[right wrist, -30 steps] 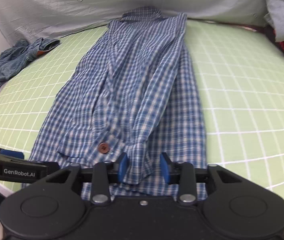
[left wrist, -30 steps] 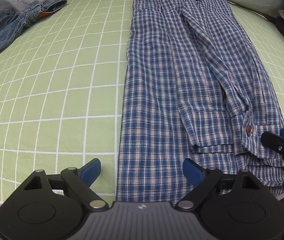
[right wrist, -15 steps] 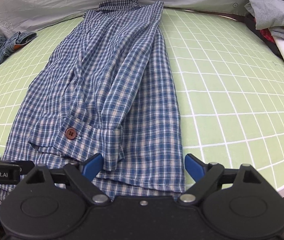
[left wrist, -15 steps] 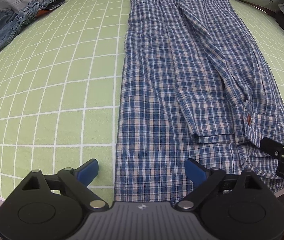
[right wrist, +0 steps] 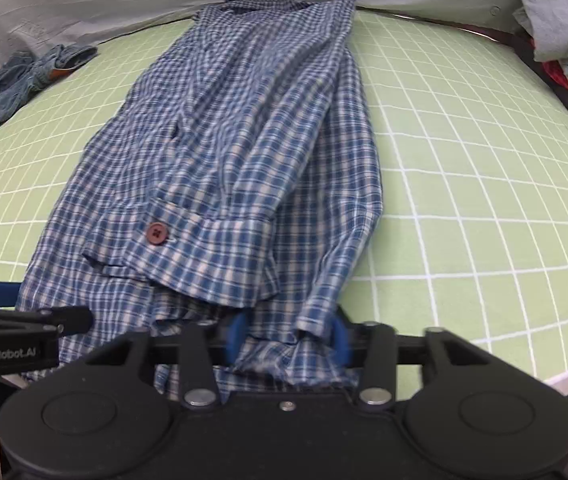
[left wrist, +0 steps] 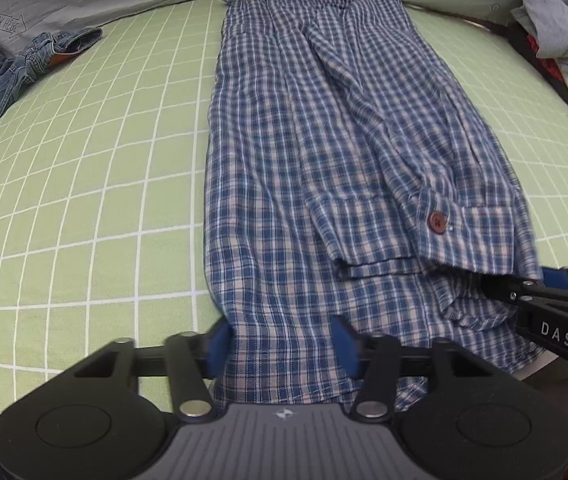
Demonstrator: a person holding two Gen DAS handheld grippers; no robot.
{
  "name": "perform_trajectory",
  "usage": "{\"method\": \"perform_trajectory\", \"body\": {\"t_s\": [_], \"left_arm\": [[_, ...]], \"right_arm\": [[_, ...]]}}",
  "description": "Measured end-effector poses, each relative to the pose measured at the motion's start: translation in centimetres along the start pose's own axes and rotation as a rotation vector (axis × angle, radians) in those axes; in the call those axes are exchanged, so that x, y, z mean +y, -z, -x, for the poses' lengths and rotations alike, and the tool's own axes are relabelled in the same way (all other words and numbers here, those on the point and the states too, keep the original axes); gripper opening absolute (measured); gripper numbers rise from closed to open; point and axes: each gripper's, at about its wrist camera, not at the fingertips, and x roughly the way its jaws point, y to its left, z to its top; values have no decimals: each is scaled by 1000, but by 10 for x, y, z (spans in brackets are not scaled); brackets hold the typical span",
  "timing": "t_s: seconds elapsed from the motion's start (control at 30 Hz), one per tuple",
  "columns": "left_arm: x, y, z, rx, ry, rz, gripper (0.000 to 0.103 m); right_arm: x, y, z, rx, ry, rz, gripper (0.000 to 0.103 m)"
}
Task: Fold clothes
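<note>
A blue plaid shirt (left wrist: 284,160) lies lengthwise on the green grid mat (left wrist: 83,160), collar far, hem near. Its sleeves are folded in, and one cuff shows a brown button (left wrist: 437,222). My left gripper (left wrist: 281,346) is closing on the hem's left part, with gathered cloth between its blue pads. The right gripper (right wrist: 288,338) is closing on the hem's right corner of the shirt (right wrist: 243,140), and bunched fabric fills the gap. Each gripper shows in the other's view: the right one (left wrist: 524,292), the left one (right wrist: 63,320).
Crumpled jeans (left wrist: 11,76) lie at the mat's far left. A pile of clothes (left wrist: 564,40) sits at the far right. A grey sheet hangs behind the mat. The mat's near edge runs just below both grippers.
Both grippers went from wide open over the hem to closing on it. The hem cloth is now gathered between each pair of pads.
</note>
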Motion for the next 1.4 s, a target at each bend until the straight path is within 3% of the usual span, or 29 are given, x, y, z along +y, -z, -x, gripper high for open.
{"method": "perform_trajectory", "body": {"t_s": [0.03,0.23,0.53,0.73,1.03,1.2,1.4], "left_arm": [[2,-3,3,-10,37,21,2],[-15,-40,35,-160,101,14,2],[-22,-119,65,-374,158,70,2],[-21,-161,68,-455,164,72,2],[-6,-208,28,-429,170,111,2],[10,-244,-14,-386,154,119,2],[30,-284,-74,-286,126,158,3]], "right_arm": [[2,-3,1,-3,-13,10,7],[-3,-36,29,-89,-86,-13,6],[-21,-111,60,-290,-99,-58,6],[-36,-145,56,-358,-86,-89,6],[-53,-186,18,-343,-83,-117,6],[-55,-220,-29,-306,-83,-119,6],[-61,-260,-99,-194,-89,-182,7]]}}
